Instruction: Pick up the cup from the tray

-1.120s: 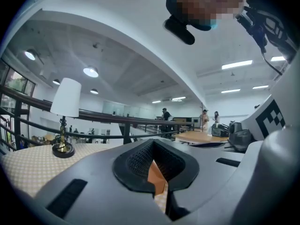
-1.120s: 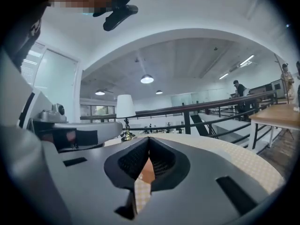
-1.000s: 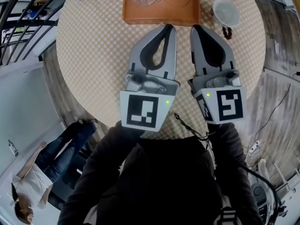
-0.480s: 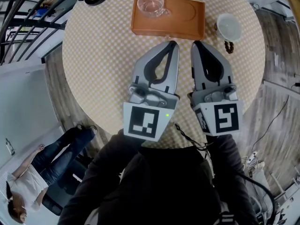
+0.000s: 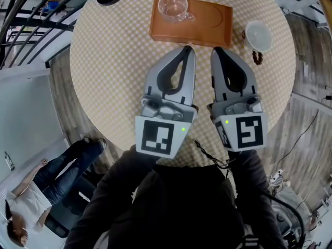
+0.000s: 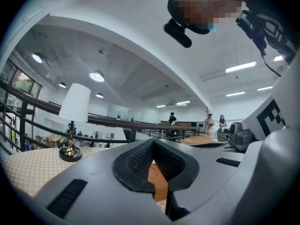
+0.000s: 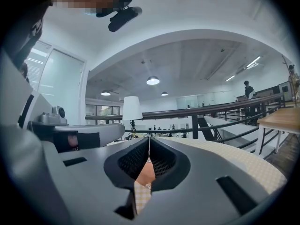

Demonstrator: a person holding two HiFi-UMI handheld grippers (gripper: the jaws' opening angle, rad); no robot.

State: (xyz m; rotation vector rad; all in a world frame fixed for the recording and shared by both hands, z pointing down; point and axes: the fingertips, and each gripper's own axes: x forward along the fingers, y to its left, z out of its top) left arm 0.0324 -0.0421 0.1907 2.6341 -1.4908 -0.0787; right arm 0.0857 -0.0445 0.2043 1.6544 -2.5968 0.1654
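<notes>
Both pairs of jaws are pressed together with nothing in them. The left gripper (image 5: pixel 190 49) and right gripper (image 5: pixel 215 51) lie side by side, tips just short of the tray (image 5: pixel 210 22). Bare checked cloth covers the round table (image 5: pixel 109 82), and a railing (image 7: pixel 225 106) runs beyond it. The glass cup (image 5: pixel 174 5) stands upright at the tray's left end, its handle seemingly pointing toward the tray's middle.

No lettering, brand or number is legible (the left cube (image 5: pixel 156 138) and right cube (image 5: pixel 248 131) carry only square patterns).
</notes>
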